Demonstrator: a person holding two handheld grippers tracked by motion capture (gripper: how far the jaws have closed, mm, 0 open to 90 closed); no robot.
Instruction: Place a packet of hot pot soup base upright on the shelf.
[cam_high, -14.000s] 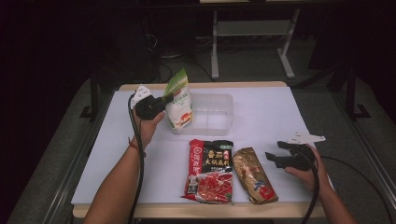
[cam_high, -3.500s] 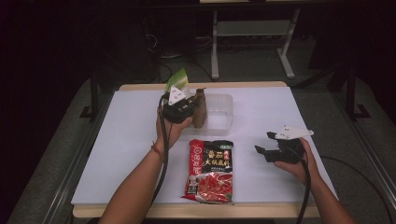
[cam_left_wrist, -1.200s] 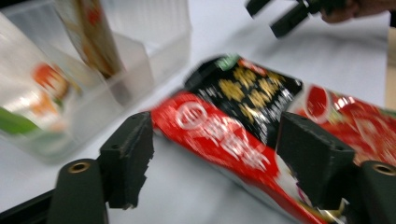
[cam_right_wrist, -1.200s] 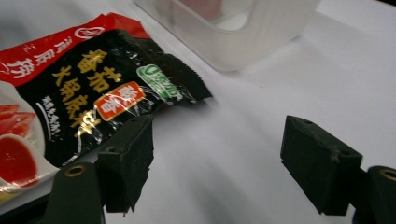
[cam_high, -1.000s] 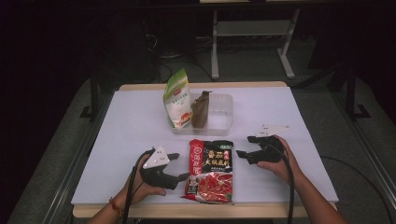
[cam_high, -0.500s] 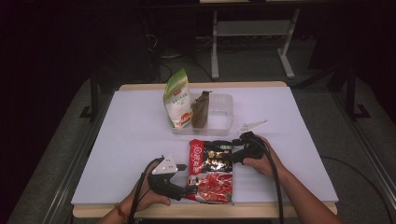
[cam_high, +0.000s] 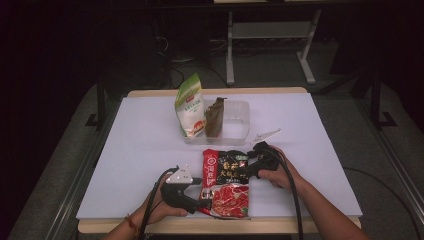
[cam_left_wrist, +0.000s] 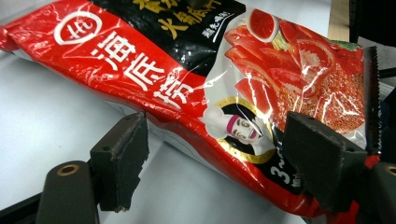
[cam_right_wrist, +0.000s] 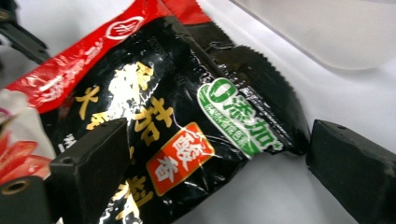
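While both grippers straddle one packet and neither yet pinches it, risks listed as follows.

Item: flat, glossy red-and-black plastic food pouch (cam_high: 226, 182) with yellow lettering and a tomato picture, lying on the white table sheet (cam_high: 140, 150) near the person's edge, just in front of the clear plastic tub (cam_high: 237, 120). Tub holding a green-and-white pouch (cam_high: 190, 107) and a brown packet (cam_high: 215, 117), both upright.

Left gripper (cam_high: 192, 200): jaws spread wide, set astride the pouch's near red corner; one pad (cam_left_wrist: 122, 158) resting on the sheet beside the long edge, the other (cam_left_wrist: 322, 163) over the printed face. No squeeze visible.

Right gripper (cam_high: 252, 167): jaws having just opened further, now spread, bracketing the black serrated far corner; pouch between them, pads (cam_right_wrist: 93, 158) clear of the film.

Hazards, judged:
- Slippery film: a shallow bite on a corner seal likely to slide out on lifting.
- Limp, filled body: sagging between two corner grips, one end dropping if the closures fall out of step.
- Lower left pad scraping the sheet and rucking it instead of passing under the pouch.
- Crowded tub: on placing, possible knock to the upright pouches, toppling them.
- Hard pinch on the filled part: possible burst or crease.
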